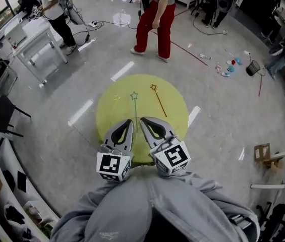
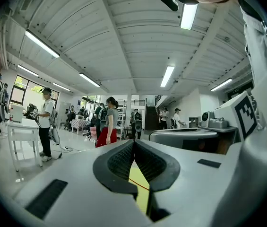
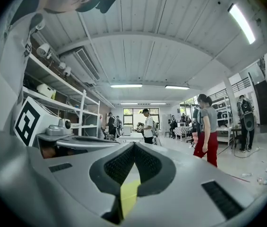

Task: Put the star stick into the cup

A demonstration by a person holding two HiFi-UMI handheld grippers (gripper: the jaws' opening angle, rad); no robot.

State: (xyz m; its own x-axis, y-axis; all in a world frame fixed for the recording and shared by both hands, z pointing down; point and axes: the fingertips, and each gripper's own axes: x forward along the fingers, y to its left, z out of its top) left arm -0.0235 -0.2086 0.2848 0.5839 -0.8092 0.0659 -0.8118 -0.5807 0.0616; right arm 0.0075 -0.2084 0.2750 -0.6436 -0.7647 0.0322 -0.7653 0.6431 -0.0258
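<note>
Left gripper and right gripper, both clenched on nothing, hover over the round yellow table; best open one wide and pinch mid-shaft the thin green star stick or the thin orange star stick lying flat ahead, no cup in sight.

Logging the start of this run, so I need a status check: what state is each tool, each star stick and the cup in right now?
Left tool: shut, empty.
Right tool: shut, empty.
Green star stick: lying flat on the yellow table, not gripped.
Orange star stick: lying flat on the same table, not gripped.
Cup: not in view.
</note>
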